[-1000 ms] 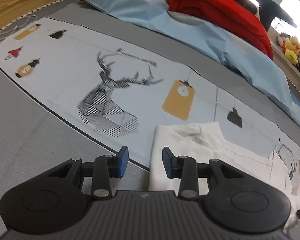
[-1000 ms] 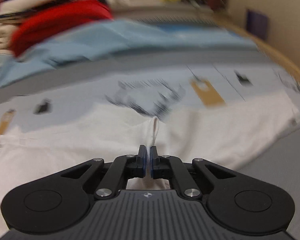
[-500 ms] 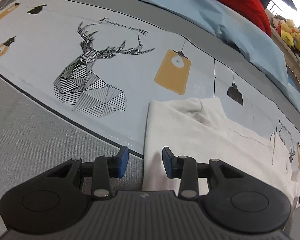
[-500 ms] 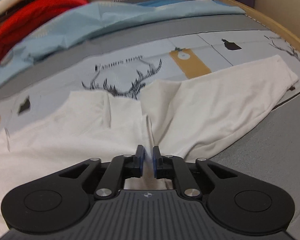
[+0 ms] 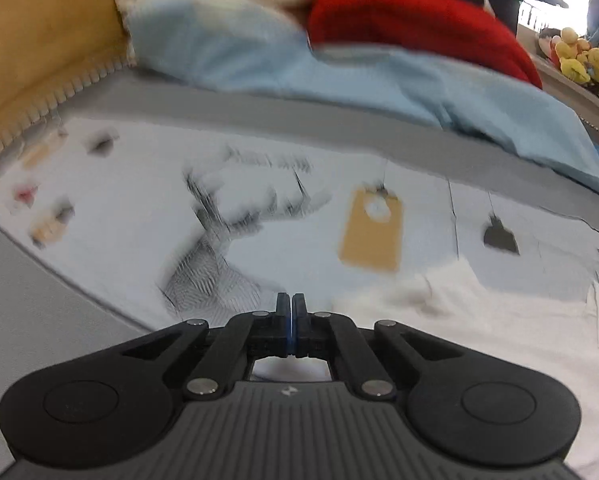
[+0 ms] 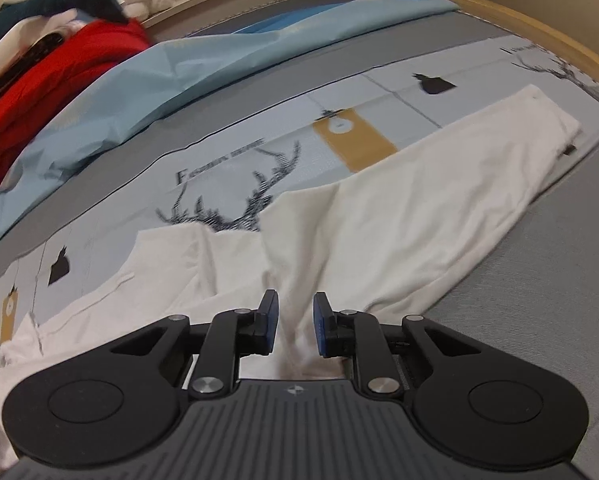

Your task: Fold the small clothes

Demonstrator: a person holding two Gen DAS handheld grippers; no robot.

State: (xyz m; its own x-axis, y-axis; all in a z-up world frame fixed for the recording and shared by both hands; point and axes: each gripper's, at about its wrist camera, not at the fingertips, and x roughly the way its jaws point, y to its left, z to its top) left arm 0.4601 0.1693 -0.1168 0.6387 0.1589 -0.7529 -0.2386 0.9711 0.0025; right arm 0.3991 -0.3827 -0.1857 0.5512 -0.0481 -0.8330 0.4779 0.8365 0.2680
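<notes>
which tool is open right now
The right tool: its blue pads stand apart over the white garment. The left tool has its pads pressed together.

Both views skim low over the bedspread [image 5: 111,184].

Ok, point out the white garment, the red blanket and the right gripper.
white garment [image 6: 439,196]: right wrist view, on its long spread section.
red blanket [image 5: 419,16]: left wrist view, on the top of its folded bulk.
right gripper [image 6: 295,320]: right wrist view, midway between its open fingertips.
</notes>
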